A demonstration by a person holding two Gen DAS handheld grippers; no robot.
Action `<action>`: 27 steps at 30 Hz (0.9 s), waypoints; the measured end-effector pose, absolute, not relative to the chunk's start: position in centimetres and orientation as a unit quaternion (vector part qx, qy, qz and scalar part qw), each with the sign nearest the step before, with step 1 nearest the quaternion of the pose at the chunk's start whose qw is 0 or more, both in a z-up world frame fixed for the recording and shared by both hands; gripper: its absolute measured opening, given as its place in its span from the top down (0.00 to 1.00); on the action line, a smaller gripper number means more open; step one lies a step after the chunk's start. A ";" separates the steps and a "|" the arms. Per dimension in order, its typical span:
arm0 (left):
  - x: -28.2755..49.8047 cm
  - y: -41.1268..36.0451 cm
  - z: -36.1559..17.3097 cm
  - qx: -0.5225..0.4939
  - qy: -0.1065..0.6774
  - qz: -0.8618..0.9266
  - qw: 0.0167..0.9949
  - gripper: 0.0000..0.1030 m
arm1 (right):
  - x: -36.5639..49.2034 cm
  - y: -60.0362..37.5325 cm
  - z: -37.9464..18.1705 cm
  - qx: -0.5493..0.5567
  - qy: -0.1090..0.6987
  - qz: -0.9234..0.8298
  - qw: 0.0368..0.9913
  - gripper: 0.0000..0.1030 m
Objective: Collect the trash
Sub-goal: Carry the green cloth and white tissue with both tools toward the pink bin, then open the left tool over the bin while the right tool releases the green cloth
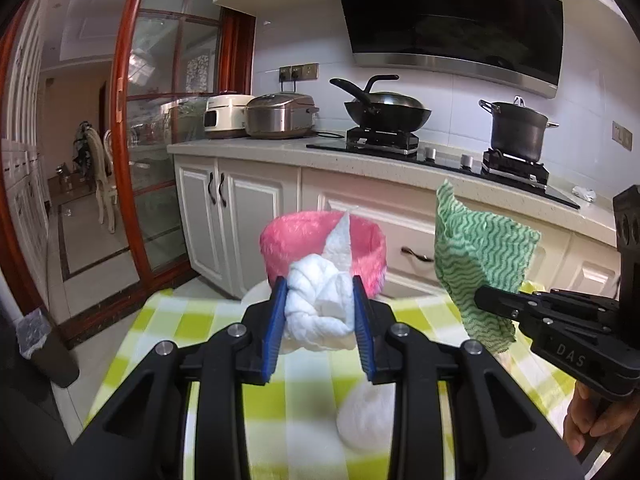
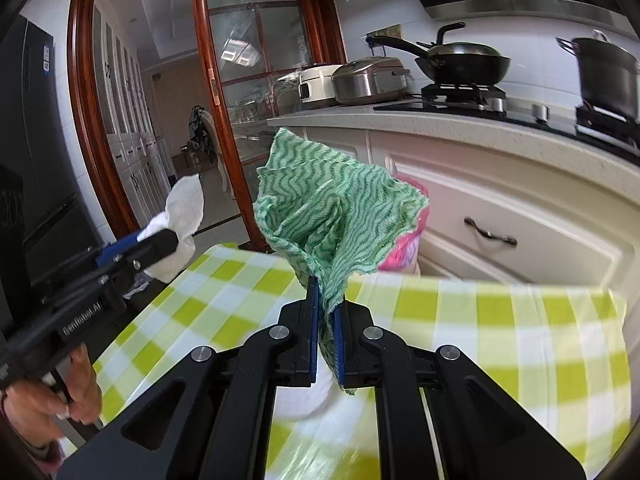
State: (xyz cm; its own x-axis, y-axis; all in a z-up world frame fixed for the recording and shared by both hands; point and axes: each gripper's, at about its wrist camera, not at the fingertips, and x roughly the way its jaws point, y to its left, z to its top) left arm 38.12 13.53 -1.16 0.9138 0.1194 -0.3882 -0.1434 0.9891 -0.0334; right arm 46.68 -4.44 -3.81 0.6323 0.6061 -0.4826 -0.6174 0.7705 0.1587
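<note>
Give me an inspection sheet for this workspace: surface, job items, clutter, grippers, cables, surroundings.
Surface: table with green and white checked cloth.
Job's things: white tissue wad held in left gripper; green cloth held in right gripper; pink bin at the table's far edge; another white wad lying on the cloth below the left gripper.
Clutter: white scrap on the counter.
Grippers: both shut on their items, raised above the table.
Cables: black cord beside the rice cookers.
Surroundings: kitchen counter with wok, pot, two rice cookers; glass door; dark floor bin.
</note>
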 end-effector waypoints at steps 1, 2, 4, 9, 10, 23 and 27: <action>39.1 13.7 -0.9 -0.027 0.197 0.064 0.978 0.70 | 47.9 -4.1 -3.5 -0.015 0.261 0.339 0.904 0.91; 40.6 14.0 -0.5 -0.022 0.199 0.059 0.978 0.70 | 48.6 -3.9 -3.3 -0.019 0.260 0.340 0.904 0.91; 43.5 14.5 0.0 -0.015 0.200 0.054 0.978 0.70 | 51.2 -3.2 -2.8 -0.023 0.260 0.344 0.902 0.91; 49.9 16.4 1.1 -0.020 0.202 0.044 0.978 0.68 | 57.7 -1.1 -2.2 -0.019 0.269 0.353 0.896 0.91; 51.5 17.0 1.3 -0.031 0.202 0.043 0.978 0.68 | 58.7 -0.6 -2.3 -0.019 0.271 0.354 0.895 0.91; 66.9 21.9 -3.0 -0.079 0.236 0.044 0.967 0.67 | 72.4 3.9 -6.6 -0.027 0.296 0.366 0.882 0.90; 69.0 22.9 -4.9 -0.084 0.245 0.045 0.965 0.50 | 74.3 4.5 -8.3 -0.034 0.309 0.362 0.879 0.84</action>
